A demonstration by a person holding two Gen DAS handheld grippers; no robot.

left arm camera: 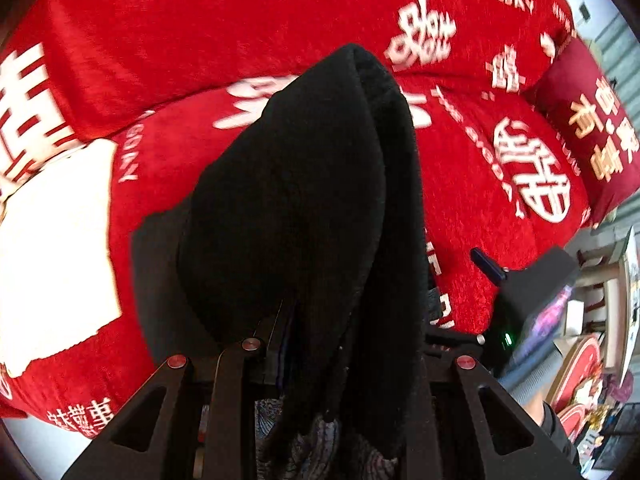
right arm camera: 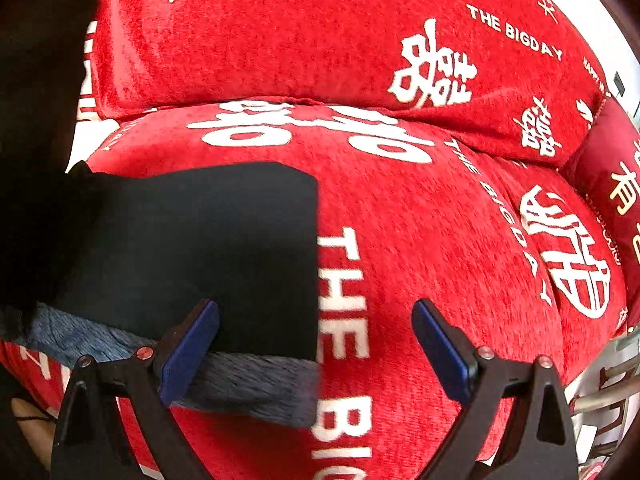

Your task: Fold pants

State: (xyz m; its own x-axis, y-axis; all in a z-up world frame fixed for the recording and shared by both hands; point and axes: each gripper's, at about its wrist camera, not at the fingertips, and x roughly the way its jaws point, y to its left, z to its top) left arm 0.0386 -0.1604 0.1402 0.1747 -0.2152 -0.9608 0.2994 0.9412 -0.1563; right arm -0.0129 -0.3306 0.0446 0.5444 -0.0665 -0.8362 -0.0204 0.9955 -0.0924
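The black pants [left arm camera: 312, 200] hang bunched in my left gripper [left arm camera: 344, 344], which is shut on them; the fabric hides the fingertips. In the right wrist view the pants [right arm camera: 192, 256] lie flat and folded on the red sofa seat [right arm camera: 420, 240], with a blue-grey fuzzy lining edge [right arm camera: 248, 380] showing at the near side. My right gripper [right arm camera: 316, 344] is open and empty, its left blue pad [right arm camera: 188, 352] over the pants' near edge and its right pad [right arm camera: 440, 348] over bare seat. The right gripper also shows in the left wrist view [left arm camera: 520, 280], at the right.
The sofa has a red backrest cushion [right arm camera: 300, 40] with white characters and "THE BIGDAY" print. A dark red pillow [left arm camera: 580, 120] lies at the right end. Furniture and red decorations [left arm camera: 580, 380] stand beyond the sofa's right edge.
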